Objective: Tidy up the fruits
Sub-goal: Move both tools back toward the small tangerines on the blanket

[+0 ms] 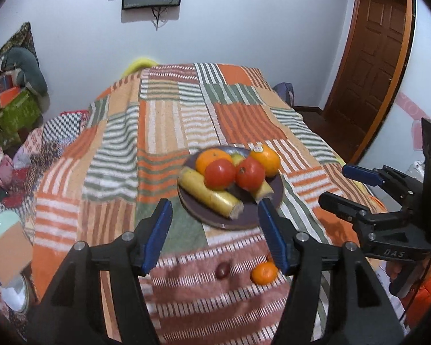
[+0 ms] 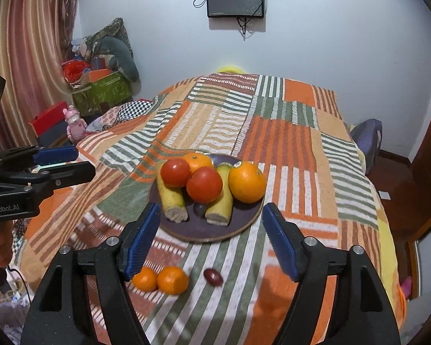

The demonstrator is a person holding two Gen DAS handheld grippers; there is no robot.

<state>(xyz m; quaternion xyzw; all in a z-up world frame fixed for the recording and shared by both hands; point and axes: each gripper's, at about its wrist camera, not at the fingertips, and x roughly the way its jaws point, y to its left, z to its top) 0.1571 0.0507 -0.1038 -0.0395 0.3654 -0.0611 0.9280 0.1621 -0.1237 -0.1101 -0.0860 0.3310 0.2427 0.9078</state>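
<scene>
Your left gripper [image 1: 215, 215] and right gripper [image 2: 211, 221] both hung with fingers spread, holding nothing. The plate [image 2: 238, 227] on the bed [image 2: 296, 132] carried tomatoes, oranges and two bananas. Two mandarins [image 2: 172, 280] and a dark fruit [image 2: 213, 276], too blurred to name, lay loose nearby; your left finger hid one mandarin

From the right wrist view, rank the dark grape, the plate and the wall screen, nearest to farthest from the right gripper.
1. Grape, on the blanket just ahead of the right gripper.
2. Plate, mid-bed, holding fruit.
3. Screen, on the far wall.
</scene>
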